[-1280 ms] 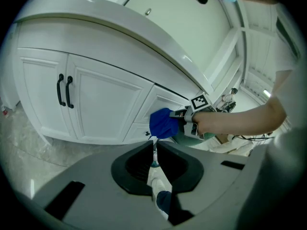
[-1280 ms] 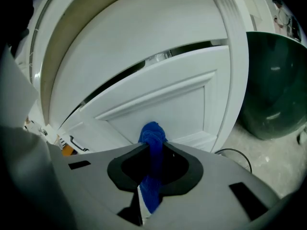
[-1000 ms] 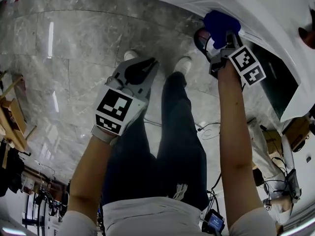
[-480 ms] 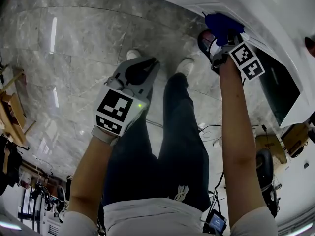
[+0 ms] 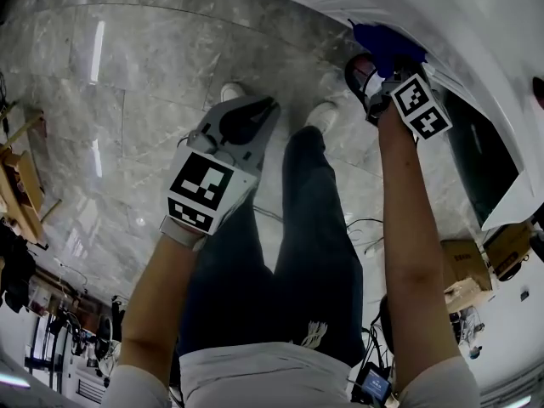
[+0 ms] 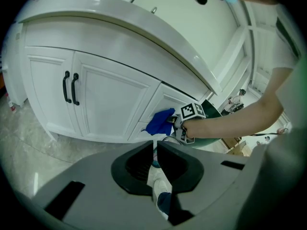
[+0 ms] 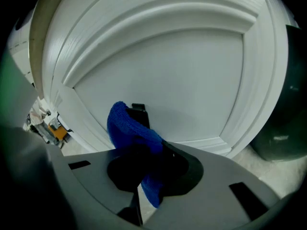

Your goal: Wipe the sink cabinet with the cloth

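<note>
Lower centre of the right gripper view, the fluffy blue cloth (image 7: 128, 128) lies against the plain white panelled sink cabinet (image 7: 182, 66). Upper left of the head view, the grey marble floor (image 5: 127, 75) shows pale veins. The grey left gripper (image 6: 155, 150) and grey right gripper (image 7: 141, 176) carry black-and-white square markers (image 5: 202, 192).

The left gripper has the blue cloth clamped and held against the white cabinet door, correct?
Not the left. The right gripper has the blue cloth clamped and held against the white cabinet door, as the right gripper view shows. The left gripper holds nothing.

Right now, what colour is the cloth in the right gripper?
Blue; the cloth shows best in the right gripper view.
</note>
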{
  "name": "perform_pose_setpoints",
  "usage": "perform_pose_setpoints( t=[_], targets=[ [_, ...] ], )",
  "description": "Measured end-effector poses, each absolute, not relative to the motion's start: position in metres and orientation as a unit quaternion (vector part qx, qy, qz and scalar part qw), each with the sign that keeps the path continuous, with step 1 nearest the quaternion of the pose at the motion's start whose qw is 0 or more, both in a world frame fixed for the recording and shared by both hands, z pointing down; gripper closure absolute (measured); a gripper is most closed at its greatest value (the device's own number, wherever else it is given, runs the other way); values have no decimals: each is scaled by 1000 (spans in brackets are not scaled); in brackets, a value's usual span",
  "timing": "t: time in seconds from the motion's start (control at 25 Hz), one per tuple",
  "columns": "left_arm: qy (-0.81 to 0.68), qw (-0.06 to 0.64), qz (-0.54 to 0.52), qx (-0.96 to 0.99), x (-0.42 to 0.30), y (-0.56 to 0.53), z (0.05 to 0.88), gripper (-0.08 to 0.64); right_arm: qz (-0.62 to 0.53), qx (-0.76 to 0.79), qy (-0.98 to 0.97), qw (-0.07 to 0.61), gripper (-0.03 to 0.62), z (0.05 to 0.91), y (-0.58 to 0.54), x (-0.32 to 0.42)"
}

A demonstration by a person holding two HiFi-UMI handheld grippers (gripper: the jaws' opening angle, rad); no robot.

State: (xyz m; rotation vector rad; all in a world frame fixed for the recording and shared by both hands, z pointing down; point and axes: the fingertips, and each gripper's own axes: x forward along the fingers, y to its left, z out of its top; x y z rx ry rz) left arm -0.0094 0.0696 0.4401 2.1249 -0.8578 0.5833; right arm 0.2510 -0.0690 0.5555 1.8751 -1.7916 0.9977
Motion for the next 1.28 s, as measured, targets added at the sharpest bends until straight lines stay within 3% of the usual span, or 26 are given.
perform_pose_setpoints(
  t=[0.6,0.88,1.28],
  targets=[
    [-320,375,231,839,20,80,434,549,303,520,-761,241,535,539,-53,159],
    [-324,372,237,837,12,80,440,549,358,607,-686,180,535,562,-69,211],
    [-315,373,247,837,35,89,441,549,337,619,-683,191,535,565,-60,267]
  ],
)
